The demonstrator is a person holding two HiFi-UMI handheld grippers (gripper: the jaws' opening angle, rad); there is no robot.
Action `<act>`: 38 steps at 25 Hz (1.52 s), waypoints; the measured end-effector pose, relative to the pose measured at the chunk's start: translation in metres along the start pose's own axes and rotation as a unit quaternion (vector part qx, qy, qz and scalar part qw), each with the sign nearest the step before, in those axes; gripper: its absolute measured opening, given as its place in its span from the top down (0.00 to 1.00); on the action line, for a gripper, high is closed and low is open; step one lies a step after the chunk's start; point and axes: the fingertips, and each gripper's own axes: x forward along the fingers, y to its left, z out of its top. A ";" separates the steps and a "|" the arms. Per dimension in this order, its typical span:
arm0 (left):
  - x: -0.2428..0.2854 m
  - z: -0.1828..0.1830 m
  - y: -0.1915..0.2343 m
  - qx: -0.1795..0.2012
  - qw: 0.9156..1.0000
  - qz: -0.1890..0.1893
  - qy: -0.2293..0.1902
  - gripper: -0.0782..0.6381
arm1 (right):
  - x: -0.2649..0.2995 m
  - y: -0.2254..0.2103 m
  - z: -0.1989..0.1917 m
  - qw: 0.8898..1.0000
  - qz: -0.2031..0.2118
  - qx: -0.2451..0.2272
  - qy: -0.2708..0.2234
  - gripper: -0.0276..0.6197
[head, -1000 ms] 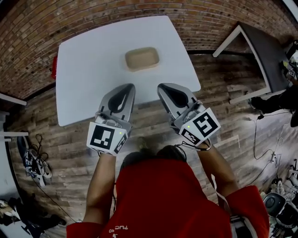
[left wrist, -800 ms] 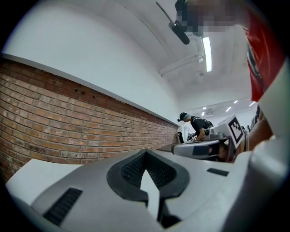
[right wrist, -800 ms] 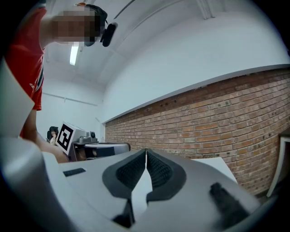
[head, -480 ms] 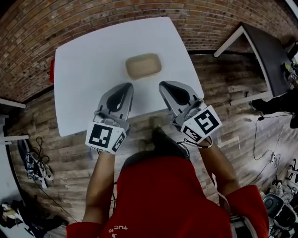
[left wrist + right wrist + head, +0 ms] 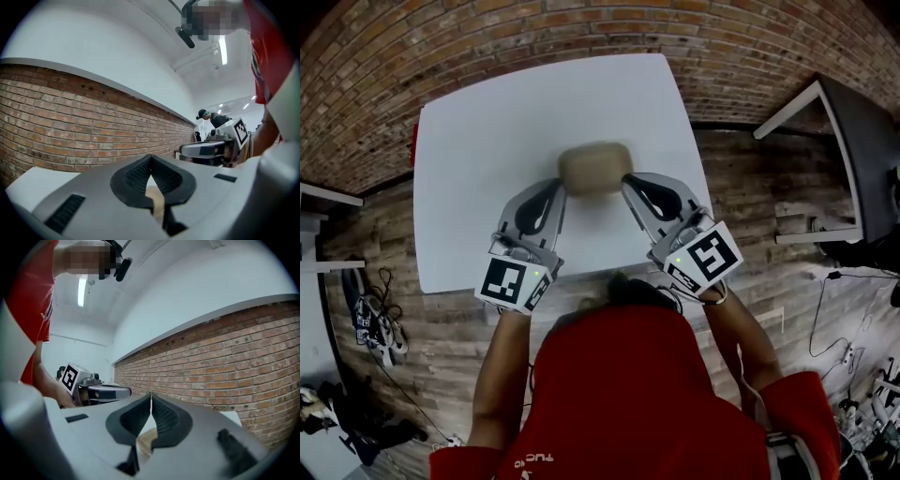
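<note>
A tan oblong tray (image 5: pixel 593 169) lies on the white table (image 5: pixel 478 141), blurred in the head view. My left gripper (image 5: pixel 558 185) is shut on nothing, its tip just left of the tray's near edge. My right gripper (image 5: pixel 628 178) is also shut on nothing, its tip at the tray's right side. In the left gripper view the closed jaws (image 5: pixel 150 157) meet at the tip and a strip of the tray (image 5: pixel 157 202) shows below them. The right gripper view shows its own closed jaws (image 5: pixel 150 394) with the tray (image 5: pixel 146 439) under them.
A brick wall (image 5: pixel 516 37) runs behind the table and wood flooring surrounds it. A dark table (image 5: pixel 858 122) stands at the right. Something red (image 5: pixel 414 145) sits at the white table's left edge. Cables and gear (image 5: pixel 370 319) lie on the floor at left.
Both grippers have moved forward over the table to either side of the tan tray. The tray now shows beneath the jaws in both gripper views. Both stay shut.
</note>
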 end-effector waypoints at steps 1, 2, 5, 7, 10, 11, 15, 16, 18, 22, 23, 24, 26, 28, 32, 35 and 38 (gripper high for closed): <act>0.007 -0.003 0.003 0.001 1.000 0.004 0.003 0.87 | 0.003 -0.007 -0.002 1.000 0.005 -0.001 0.002 0.91; 0.014 -0.005 0.006 0.003 1.000 0.007 0.007 0.87 | 0.006 -0.012 -0.004 1.000 0.010 -0.003 0.003 0.91; 0.032 -0.011 0.013 0.009 1.000 0.013 0.015 0.87 | 0.015 -0.024 -0.011 0.999 0.031 -0.008 0.011 0.91; 0.041 -0.014 0.017 0.011 1.000 0.016 0.018 0.87 | 0.021 -0.030 -0.016 0.999 0.043 -0.006 0.016 0.91; 0.049 -0.021 0.024 0.009 1.000 0.017 0.025 0.87 | 0.031 -0.038 -0.024 0.999 0.049 0.002 0.022 0.91; 0.052 -0.023 0.027 0.008 0.999 0.017 0.027 0.87 | 0.034 -0.040 -0.026 0.998 0.050 0.004 0.024 0.91; 0.059 -0.032 0.039 0.007 0.999 0.011 0.042 0.87 | 0.047 -0.049 -0.033 0.998 0.048 0.004 0.037 0.91; 0.060 -0.036 0.041 0.009 0.999 0.006 0.051 0.87 | 0.049 -0.051 -0.036 0.998 0.046 0.001 0.042 0.91; 0.061 -0.043 0.044 0.017 0.998 -0.006 0.066 0.87 | 0.053 -0.053 -0.043 0.998 0.043 -0.008 0.055 0.91; 0.064 -0.053 0.048 0.028 0.996 -0.028 0.082 0.87 | 0.057 -0.051 -0.058 0.994 0.055 -0.041 0.090 0.91; 0.065 -0.056 0.048 0.031 0.996 -0.035 0.081 0.87 | 0.058 -0.049 -0.061 0.992 0.063 -0.053 0.097 0.90; 0.065 -0.057 0.048 0.036 0.995 -0.041 0.082 0.87 | 0.058 -0.047 -0.063 0.989 0.072 -0.067 0.106 0.90; 0.067 -0.058 0.048 0.051 0.994 -0.050 0.081 0.87 | 0.057 -0.044 -0.071 0.982 0.088 -0.099 0.132 0.90; 0.068 -0.062 0.046 0.064 0.992 -0.060 0.087 0.87 | 0.054 -0.041 -0.081 0.972 0.108 -0.130 0.163 0.85; 0.067 -0.077 0.040 0.081 0.987 -0.089 0.110 0.64 | 0.049 -0.037 -0.103 0.947 0.148 -0.190 0.214 0.68; 0.066 -0.090 0.035 0.098 0.980 -0.114 0.128 0.52 | 0.046 -0.037 -0.119 0.927 0.166 -0.230 0.246 0.62; 0.065 -0.106 0.031 0.120 0.971 -0.142 0.153 0.38 | 0.043 -0.037 -0.135 0.905 0.186 -0.265 0.277 0.56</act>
